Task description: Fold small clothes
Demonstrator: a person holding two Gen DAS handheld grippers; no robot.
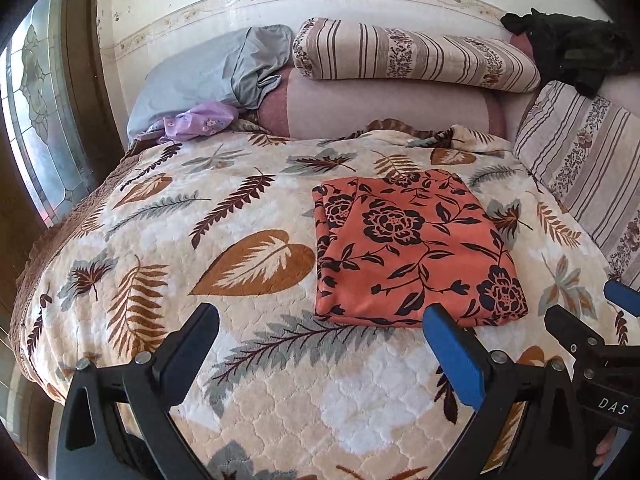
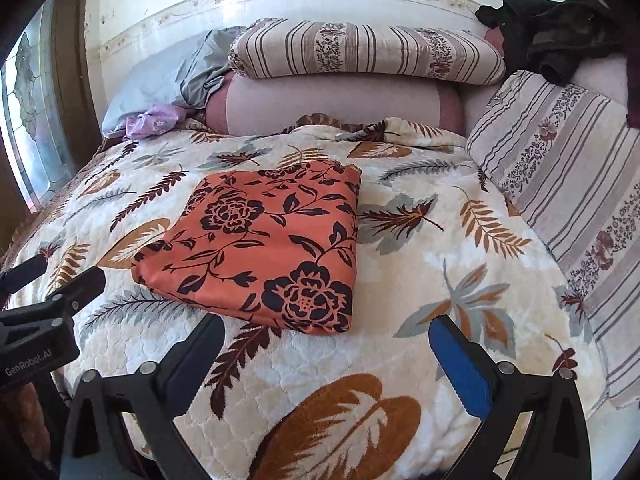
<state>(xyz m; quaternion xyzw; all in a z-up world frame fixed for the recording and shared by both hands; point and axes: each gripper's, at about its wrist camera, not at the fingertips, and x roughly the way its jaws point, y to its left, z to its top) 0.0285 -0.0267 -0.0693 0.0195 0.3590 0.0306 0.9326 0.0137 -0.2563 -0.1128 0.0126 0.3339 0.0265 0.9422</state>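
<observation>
On the leaf-print bedspread [image 1: 256, 208], folded orange floral garment [image 1: 412, 248], left tool [image 1: 320, 332] and right tool [image 2: 326, 340] both spread wide, empty

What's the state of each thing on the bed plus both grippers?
orange floral cloth: folded into a flat rectangle, lying on the bedspread, not held.
left gripper: open, empty, fingers short of the cloth's near edge.
right gripper: open, empty, short of the cloth.
leaf-print bedspread: spread flat, rumpled at the far end.
purple garment: crumpled, unfolded, by the pillows.
dark garment: bunched at the far right corner.
</observation>
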